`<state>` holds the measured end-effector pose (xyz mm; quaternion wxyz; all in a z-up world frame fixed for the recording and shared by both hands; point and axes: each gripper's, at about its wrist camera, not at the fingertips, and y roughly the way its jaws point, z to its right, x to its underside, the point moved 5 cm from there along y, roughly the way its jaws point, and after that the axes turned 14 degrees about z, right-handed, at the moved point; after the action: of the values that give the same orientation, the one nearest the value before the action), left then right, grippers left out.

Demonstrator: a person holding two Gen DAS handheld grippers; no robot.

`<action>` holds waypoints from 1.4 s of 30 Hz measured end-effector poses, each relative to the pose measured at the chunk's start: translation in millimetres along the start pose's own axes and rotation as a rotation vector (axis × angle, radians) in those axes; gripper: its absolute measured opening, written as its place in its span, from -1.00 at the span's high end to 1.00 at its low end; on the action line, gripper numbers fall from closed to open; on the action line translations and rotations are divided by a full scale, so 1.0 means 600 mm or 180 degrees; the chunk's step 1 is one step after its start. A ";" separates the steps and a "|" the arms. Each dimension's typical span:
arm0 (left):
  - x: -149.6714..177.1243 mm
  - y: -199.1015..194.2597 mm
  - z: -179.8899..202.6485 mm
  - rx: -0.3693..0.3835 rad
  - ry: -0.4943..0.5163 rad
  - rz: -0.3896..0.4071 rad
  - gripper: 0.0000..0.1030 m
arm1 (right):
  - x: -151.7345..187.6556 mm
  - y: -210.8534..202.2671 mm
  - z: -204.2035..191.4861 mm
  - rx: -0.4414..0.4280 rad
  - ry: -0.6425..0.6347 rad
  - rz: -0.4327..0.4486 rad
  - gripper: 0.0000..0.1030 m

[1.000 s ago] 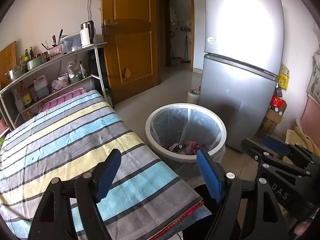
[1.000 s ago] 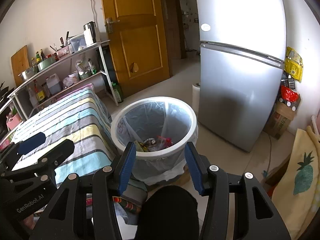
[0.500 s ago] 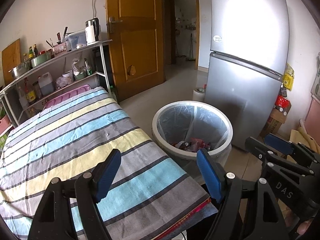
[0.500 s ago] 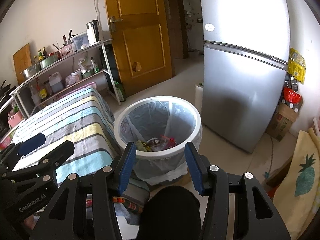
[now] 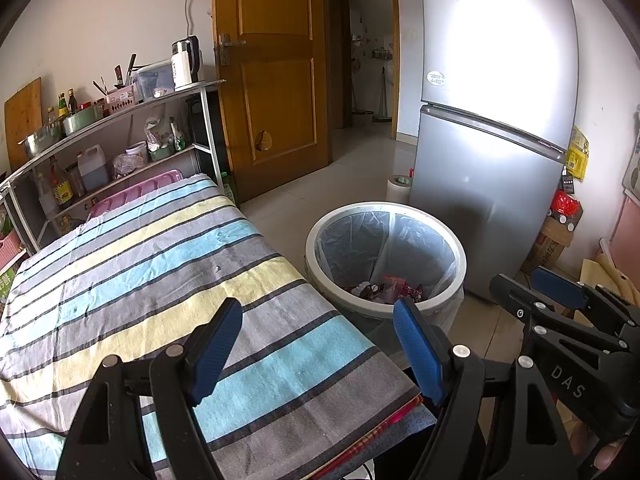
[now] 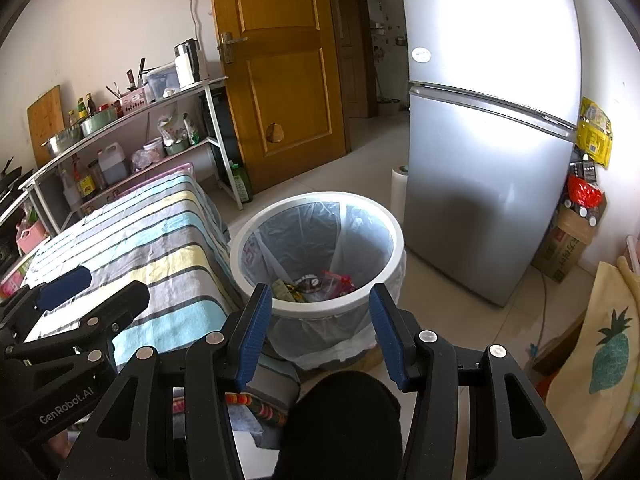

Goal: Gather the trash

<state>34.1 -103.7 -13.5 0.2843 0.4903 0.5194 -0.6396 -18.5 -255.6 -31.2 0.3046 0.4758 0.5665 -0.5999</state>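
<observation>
A round white trash bin [image 5: 460, 256] [image 6: 396, 232] with a clear liner stands on the floor between the table and the fridge. Crumpled wrappers [image 5: 384, 286] [image 6: 316, 286] lie at its bottom. My left gripper [image 5: 316, 312] is open and empty above the near corner of the striped tablecloth [image 5: 140, 260] [image 6: 152, 240], just left of the bin. My right gripper [image 6: 320, 294] is open and empty, held before the bin's near rim. Each gripper shows in the other's view: the right gripper [image 5: 532, 286] at the right edge, the left gripper [image 6: 96, 292] at the left edge.
A silver fridge [image 5: 492, 160] [image 6: 488, 160] stands right behind the bin, with a paper roll [image 5: 398, 188] beside it. A metal shelf [image 5: 120, 112] with bottles and pots lines the wall behind the table. A cardboard box [image 6: 564, 244] and a pineapple-print bag [image 6: 608, 352] sit at the right.
Both views drifted very slightly at first, then held. Both grippers stay open and empty.
</observation>
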 end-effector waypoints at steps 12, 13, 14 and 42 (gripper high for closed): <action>0.000 0.000 -0.001 0.0000 0.0000 0.0007 -0.55 | 0.000 0.000 -0.001 -0.0002 -0.0004 -0.0001 0.00; 0.000 0.000 -0.001 -0.0001 0.0001 0.0004 -0.55 | 0.000 0.001 -0.001 -0.0006 -0.0003 -0.0004 0.00; 0.000 -0.001 -0.001 -0.0003 0.0001 -0.0001 -0.55 | 0.000 0.001 -0.001 -0.0003 -0.0004 -0.0007 0.00; -0.004 -0.001 -0.001 0.0005 -0.0005 0.0003 -0.55 | 0.001 -0.001 -0.004 -0.0007 -0.0011 -0.0006 0.00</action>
<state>34.4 -103.5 -11.3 0.2847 0.4902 0.5184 -0.6402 -18.4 -252.8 -31.5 0.3056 0.4738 0.5671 -0.6004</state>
